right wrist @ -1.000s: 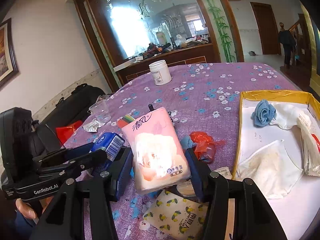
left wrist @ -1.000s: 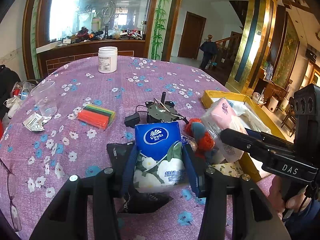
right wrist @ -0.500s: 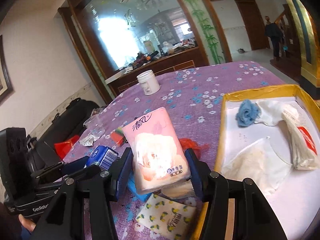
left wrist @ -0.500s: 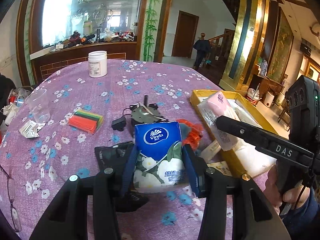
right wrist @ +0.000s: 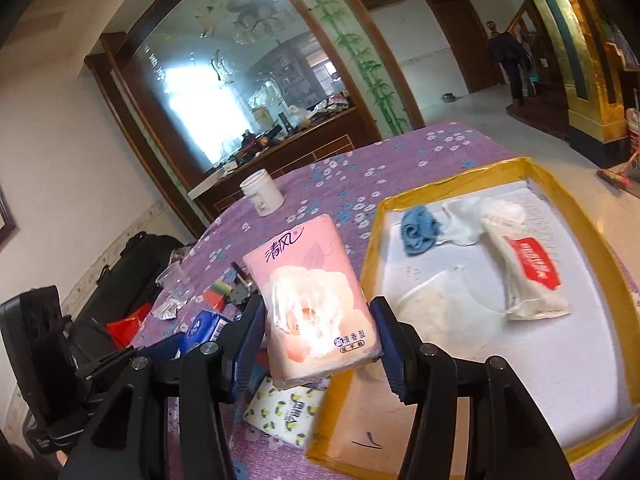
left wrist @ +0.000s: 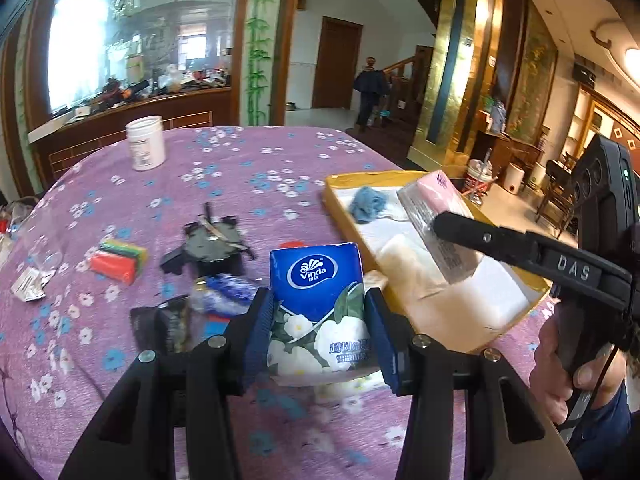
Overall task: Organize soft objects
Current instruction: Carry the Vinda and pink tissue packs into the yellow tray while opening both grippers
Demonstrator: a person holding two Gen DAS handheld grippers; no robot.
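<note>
The left claw (left wrist: 318, 330) is closed part-way on a blue Vinda tissue pack (left wrist: 318, 308), its blue pads pressed against both sides of the pack, which stands upright between them in the lower middle of the left wrist view, lifted above the purple flowered table (left wrist: 240, 172). The right claw (right wrist: 316, 328) likewise clamps a pink tissue pack (right wrist: 312, 300), pads on either side, the pack tilted slightly to the left in the centre of the right wrist view. In the left wrist view the right claw reaches in from the right edge, angled up toward the upper left, carrying the pink pack over the yellow-rimmed tray (left wrist: 348, 178); the person's right hand (left wrist: 580, 364) grips its handle at the lower right.

Inside the tray, seen in the right wrist view, lie a crumpled blue cloth (right wrist: 420, 228), a white cloth (right wrist: 466, 220), a white tissue pack with a red label (right wrist: 528, 272) and a flat off-white piece (right wrist: 436, 304). Just left of the tray, below the pink pack, a lemon-print tissue pack (right wrist: 284, 412) rests on the table.

Elsewhere on the table in the left wrist view: a white jar (left wrist: 145, 148) at upper left, a stack of coloured sponges (left wrist: 118, 260) at left, and a black gadget with wires (left wrist: 210, 242) in the middle.
</note>
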